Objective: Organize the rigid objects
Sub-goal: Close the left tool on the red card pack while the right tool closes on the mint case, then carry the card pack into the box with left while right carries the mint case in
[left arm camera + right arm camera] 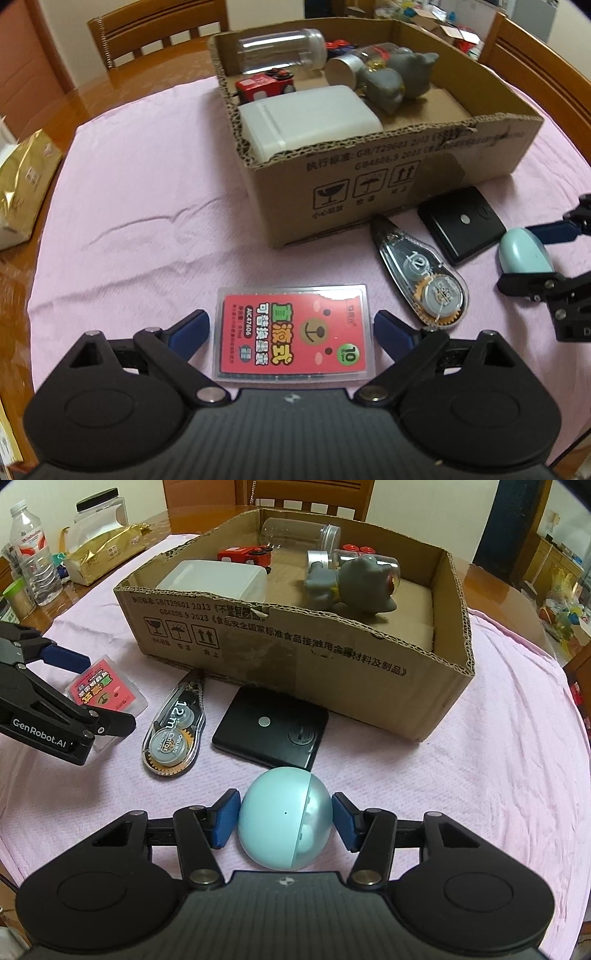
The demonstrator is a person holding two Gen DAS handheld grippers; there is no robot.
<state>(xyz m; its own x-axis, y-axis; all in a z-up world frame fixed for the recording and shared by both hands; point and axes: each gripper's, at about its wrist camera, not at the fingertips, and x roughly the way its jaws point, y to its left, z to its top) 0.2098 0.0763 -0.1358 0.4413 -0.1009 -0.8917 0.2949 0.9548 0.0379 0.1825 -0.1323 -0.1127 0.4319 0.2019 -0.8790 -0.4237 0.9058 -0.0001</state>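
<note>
1 refill pack (293,334), 1 blue egg (282,818), 1 tape (173,733), 1 box (295,657).

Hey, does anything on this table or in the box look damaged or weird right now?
The cardboard box has a torn, ragged front rim. Inside it, the clear jar and grey toy lie tipped on their sides.

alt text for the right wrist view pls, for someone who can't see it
The right gripper closes its blue pads on a pale blue egg-shaped plastic case lying on a pink cloth. Beyond lie a flat black square device and a clear correction tape dispenser, in front of an open cardboard box holding toys and jars.
</note>
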